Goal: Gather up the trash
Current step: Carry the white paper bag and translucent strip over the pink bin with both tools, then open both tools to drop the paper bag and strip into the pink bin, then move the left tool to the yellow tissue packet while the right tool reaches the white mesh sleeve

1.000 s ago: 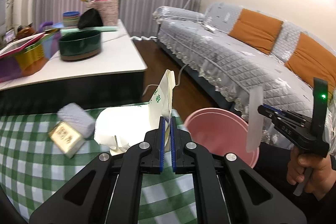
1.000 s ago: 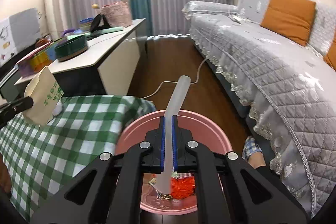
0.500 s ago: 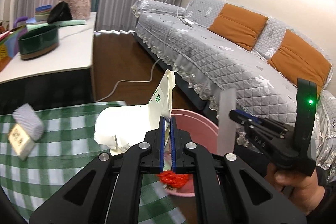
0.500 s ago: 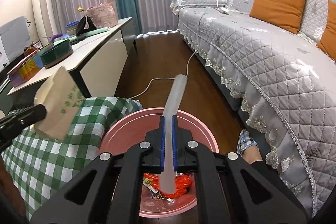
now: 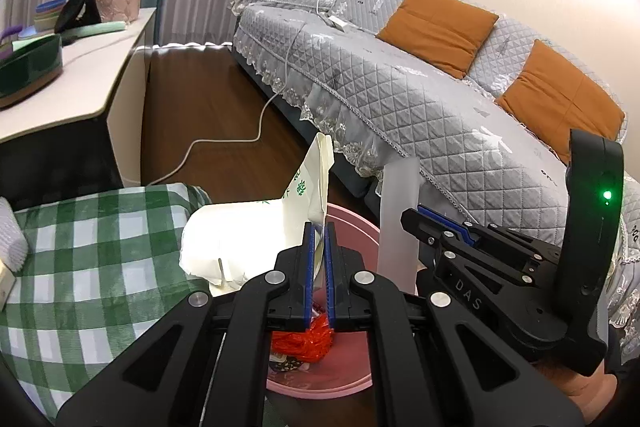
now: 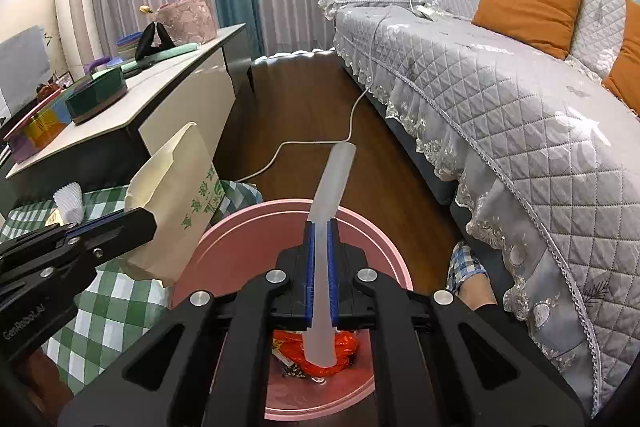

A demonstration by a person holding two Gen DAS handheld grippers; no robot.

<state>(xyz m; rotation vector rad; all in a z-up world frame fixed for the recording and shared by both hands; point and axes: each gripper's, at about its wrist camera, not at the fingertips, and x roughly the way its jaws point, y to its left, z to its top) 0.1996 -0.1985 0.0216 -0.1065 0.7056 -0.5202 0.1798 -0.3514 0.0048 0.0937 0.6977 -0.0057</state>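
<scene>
My left gripper (image 5: 319, 239) is shut on a cream paper bag (image 5: 256, 227) with green print and holds it over the near rim of the pink trash bin (image 5: 352, 223). The bag also shows in the right wrist view (image 6: 180, 203), at the bin's left rim. My right gripper (image 6: 320, 239) is shut on a translucent white plastic strip (image 6: 334, 183) and holds it above the pink trash bin (image 6: 248, 231). The strip shows in the left wrist view (image 5: 398, 219) too. Red crumpled wrapper (image 6: 320, 351) lies in the bin's bottom.
A green checked cloth (image 5: 92, 259) covers the table left of the bin. A grey quilted sofa (image 6: 500, 99) with orange cushions stands to the right. A white cabinet (image 6: 168, 87) carries a green bowl and boxes. A white cable (image 6: 320, 139) runs across the wooden floor.
My left gripper has carried the paper bag right, from above the checked cloth to the bin's rim. My right gripper has kept the strip over the bin, moving slightly closer.
</scene>
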